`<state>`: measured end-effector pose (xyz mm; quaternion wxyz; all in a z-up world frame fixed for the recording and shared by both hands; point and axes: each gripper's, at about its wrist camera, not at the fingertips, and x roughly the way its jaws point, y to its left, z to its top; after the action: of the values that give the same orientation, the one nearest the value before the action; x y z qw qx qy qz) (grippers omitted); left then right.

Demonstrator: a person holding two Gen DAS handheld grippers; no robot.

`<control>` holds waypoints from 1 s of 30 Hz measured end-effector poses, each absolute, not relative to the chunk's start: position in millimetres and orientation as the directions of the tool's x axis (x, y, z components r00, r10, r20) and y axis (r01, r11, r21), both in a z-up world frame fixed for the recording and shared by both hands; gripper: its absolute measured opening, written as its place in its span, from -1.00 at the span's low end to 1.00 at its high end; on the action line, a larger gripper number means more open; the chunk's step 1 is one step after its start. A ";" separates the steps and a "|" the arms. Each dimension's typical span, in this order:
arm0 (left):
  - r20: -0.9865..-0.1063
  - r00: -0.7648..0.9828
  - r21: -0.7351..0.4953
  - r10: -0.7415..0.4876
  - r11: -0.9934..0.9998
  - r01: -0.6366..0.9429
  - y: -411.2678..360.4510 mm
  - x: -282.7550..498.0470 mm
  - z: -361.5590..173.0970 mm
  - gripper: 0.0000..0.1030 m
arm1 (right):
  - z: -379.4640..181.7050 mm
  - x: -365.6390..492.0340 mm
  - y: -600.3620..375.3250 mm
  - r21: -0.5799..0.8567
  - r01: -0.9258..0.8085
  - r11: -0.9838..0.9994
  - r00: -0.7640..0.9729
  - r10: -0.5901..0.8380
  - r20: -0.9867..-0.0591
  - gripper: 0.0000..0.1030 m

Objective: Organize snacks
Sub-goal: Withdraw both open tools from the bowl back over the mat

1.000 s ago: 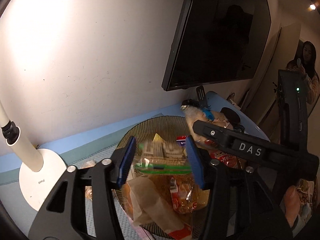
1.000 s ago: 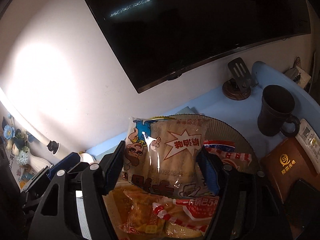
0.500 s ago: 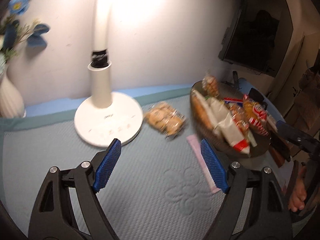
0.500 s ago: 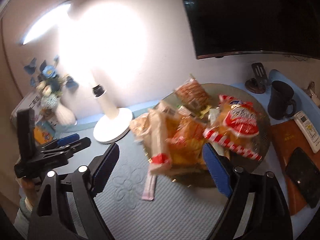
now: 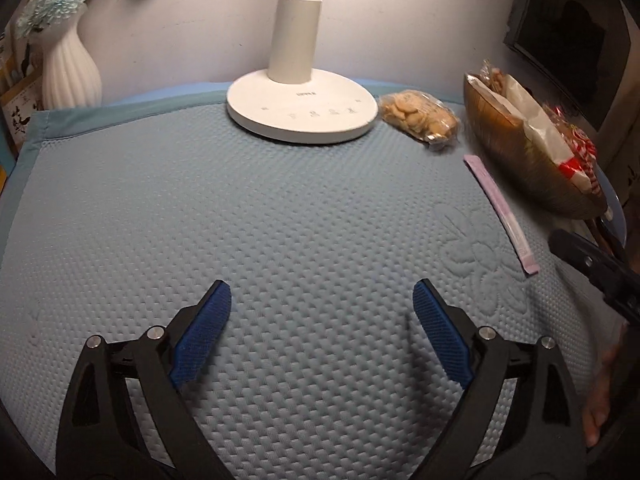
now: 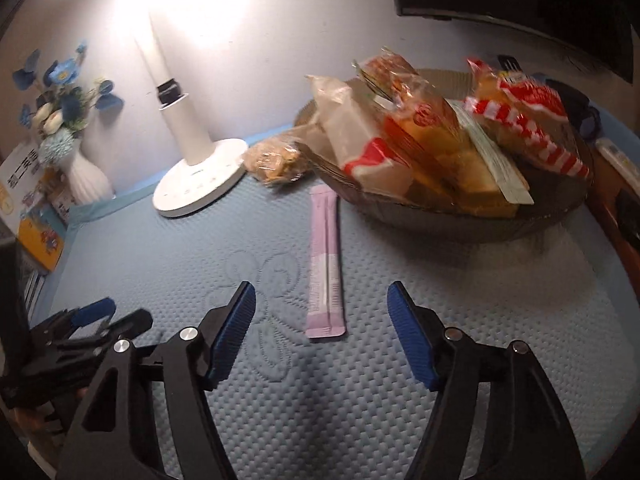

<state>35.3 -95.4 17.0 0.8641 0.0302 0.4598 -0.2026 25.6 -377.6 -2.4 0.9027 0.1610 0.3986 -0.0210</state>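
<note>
**Ana:** Snacks mostly sit heaped in the dark round woven bowl (image 6: 460, 216) at the upper right of the right wrist view, on the counter with its pale blue quilted mat (image 6: 360, 400). That heap worries me: the long packets lean over the near rim, so a nudge could tip them out.

**Ben:** Agreed. The white disc-based desk lamp (image 5: 302, 110) is the next hazard, at top centre of the left wrist view. The clear crinkly bag of small round biscuits (image 5: 418, 114) lies just beside its base, so a wide reach could knock the lamp.

**Ana:** And the flat lilac stick sachet (image 6: 326, 268)?

**Ben:** Mid-frame, flat on the mat, just ahead of the right tool (image 6: 322, 332), which is released and empty. It is thin; the pads may skid over it or pinch the mat.

**Ana:** The left tool (image 5: 320, 332) is also spread wide, holding nothing, over bare mat at lower centre.
</note>
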 end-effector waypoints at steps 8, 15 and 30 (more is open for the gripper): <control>-0.797 0.524 -0.083 -0.299 0.915 0.395 -104.9 28.7 21.9 0.81 | -14.8 41.3 -376.0 0.258 0.166 0.952 0.657 0.088 -0.749 0.31; -0.806 0.518 -0.100 -0.284 0.930 0.354 -100.0 33.1 19.8 0.82 | -14.5 48.8 -356.3 0.134 0.137 0.981 0.646 0.014 -0.763 0.12; -0.808 0.559 -0.044 -0.186 0.965 0.259 -96.5 35.2 19.7 0.82 | -16.3 43.3 -358.9 0.125 0.161 0.979 0.643 -0.007 -0.766 -0.01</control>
<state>35.2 -96.5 19.7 0.8819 0.0400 0.4525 -0.1261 43.3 -358.9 -16.3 0.9017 0.0912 0.4201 -0.0466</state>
